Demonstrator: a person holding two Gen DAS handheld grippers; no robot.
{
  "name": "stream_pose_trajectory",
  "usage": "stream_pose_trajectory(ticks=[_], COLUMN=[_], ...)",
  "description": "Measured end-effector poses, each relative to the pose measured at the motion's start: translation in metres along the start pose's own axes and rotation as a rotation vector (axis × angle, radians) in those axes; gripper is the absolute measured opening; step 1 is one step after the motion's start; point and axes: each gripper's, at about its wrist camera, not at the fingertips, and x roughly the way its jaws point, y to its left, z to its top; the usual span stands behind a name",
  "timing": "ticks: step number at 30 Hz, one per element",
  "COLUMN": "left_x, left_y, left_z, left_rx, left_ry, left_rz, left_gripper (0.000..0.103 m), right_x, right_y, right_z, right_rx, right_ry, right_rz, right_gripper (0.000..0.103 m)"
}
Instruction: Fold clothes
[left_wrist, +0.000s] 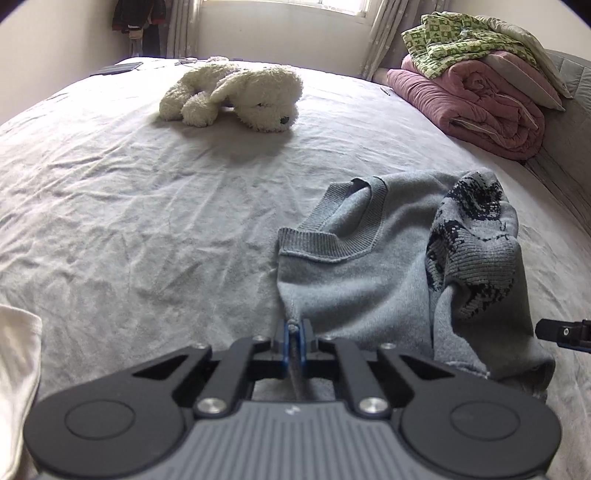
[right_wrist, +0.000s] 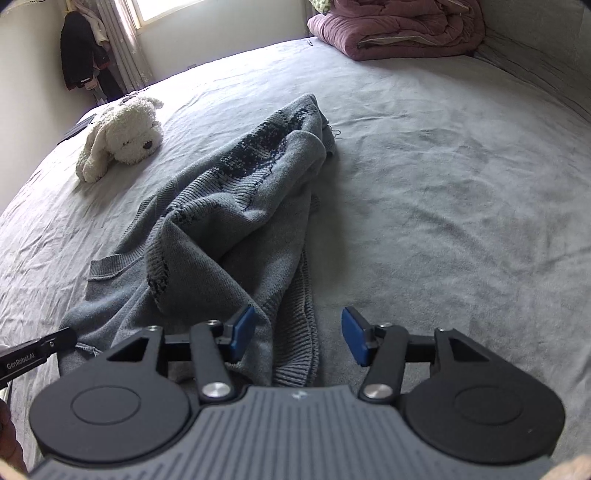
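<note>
A soft grey knitted sweater with ribbed hems and a dark navy pattern lies rumpled on the wrinkled grey bedsheet, stretching lengthwise away toward the pink quilt. The left claw is clenched on a pinch of its fabric. The right claw gapes wide, straddling the ribbed hem.

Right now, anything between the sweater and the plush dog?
Nothing: only bare, wrinkled bedsheet separates the grey sweater from the plush dog. Both wrist views show it, the left most clearly.
</note>
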Motion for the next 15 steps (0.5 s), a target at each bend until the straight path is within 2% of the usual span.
stream_pose_trajectory(ticks=[8, 12, 15], left_x=[-0.002, -0.006, -0.009], left_y=[0.009, 0.012, 0.012], left_z=[0.044, 0.071, 0.095], left_rx=[0.036, 0.073, 0.092], left_ry=[-0.043, -0.095, -0.131], left_rz=[0.108, 0.183, 0.212], left_gripper=[0.005, 0.005, 0.005], right_x=[0.003, 0.007, 0.011], right_y=[0.015, 0.011, 0.003], right_z=[-0.006, -0.006, -0.005], right_rx=[-0.134, -0.130, -0.121], right_ry=[0.011, 0.013, 0.023], right_rz=[0.026, 0.036, 0.026], right_gripper=[0.065, 0.066, 0.066])
